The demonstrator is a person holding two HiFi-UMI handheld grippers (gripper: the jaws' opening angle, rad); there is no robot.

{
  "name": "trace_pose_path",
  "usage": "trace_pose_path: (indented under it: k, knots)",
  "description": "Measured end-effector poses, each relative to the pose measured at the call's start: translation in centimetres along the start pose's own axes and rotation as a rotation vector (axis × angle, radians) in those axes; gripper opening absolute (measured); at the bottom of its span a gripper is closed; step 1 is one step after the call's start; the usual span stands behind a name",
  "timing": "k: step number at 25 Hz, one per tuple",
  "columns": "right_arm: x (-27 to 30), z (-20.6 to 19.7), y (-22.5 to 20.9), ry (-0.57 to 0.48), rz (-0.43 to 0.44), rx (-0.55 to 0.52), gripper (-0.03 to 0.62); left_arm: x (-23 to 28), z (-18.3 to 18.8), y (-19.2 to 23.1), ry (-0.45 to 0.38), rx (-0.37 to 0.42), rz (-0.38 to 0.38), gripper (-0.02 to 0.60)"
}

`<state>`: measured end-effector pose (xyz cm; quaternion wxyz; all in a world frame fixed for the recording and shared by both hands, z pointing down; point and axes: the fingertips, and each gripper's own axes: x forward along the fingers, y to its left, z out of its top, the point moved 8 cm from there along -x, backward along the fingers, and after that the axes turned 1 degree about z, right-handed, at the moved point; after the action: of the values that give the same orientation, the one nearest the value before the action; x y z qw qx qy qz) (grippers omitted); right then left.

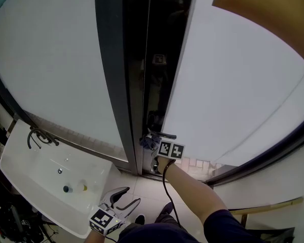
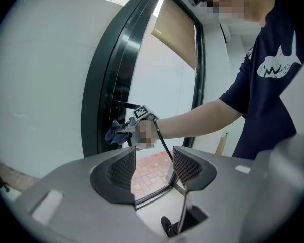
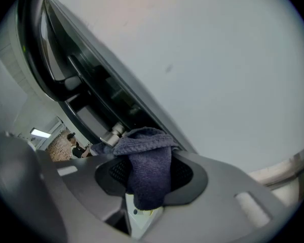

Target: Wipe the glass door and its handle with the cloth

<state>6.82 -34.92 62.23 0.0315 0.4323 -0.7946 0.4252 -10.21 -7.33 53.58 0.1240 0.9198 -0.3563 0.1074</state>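
Door edge: the pale frosted glass door (image 1: pixel 233 95) meets the dark grey metal frame upright (image 1: pixel 111 75) across a narrow dark gap. The black lever handle (image 1: pixel 164 134) projects from the door's edge into this gap, so room around it is tight.

Lower left: a white rectangular washbasin (image 1: pixel 20 178) with a dark curved tap (image 1: pixel 38 136) stands near the frame. A strip of pale floor tile lies open between the basin and the door foot.

Right gripper (image 1: pixel 154 145): raised to the handle, jaws clenched on the blue-grey knitted cloth (image 3: pixel 144 168). The cloth bunches over the jaw tips and presses against the handle's metal spindle (image 3: pixel 114 132), close under the glass. From the left gripper view the cloth (image 2: pixel 114 133) hangs just below the lever (image 2: pixel 125 105).

Left gripper (image 1: pixel 130 196): held low, well apart from the door, beside the basin. Its jaws stand apart with nothing between them (image 2: pixel 153 166).
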Motion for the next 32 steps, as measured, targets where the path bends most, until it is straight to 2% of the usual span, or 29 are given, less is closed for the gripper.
trace_pose_path:
  k: [10,14,18,23,28,32]
  knots:
    - [2.1,-1.5,-0.6,0.084,-0.079,-0.089,0.147,-0.1,0.5,-1.1,0.000,0.018,0.004,0.222]
    - [2.5,-2.0,-1.3,0.077,-0.072,-0.100,0.147,-1.3,0.7,-1.3,0.014,-0.001,0.041,0.222]
    - [1.1,-2.3,-1.2,0.072,-0.055,-0.122,0.147,-2.4,-0.1,-1.3,0.013,0.011,0.029,0.222]
    - [-5.6,-4.0,0.4,0.058,0.022,-0.221,0.147,-3.1,0.8,-1.5,-0.016,0.041,-0.033,0.222]
    - [-15.7,-4.3,4.7,-0.106,0.147,-0.327,0.147,-4.1,1.1,-0.8,-0.028,0.086,-0.104,0.222]
    - [-23.5,-6.1,7.4,-0.194,0.221,-0.315,0.147,-3.8,0.9,-1.6,-0.027,0.115,-0.195,0.222]
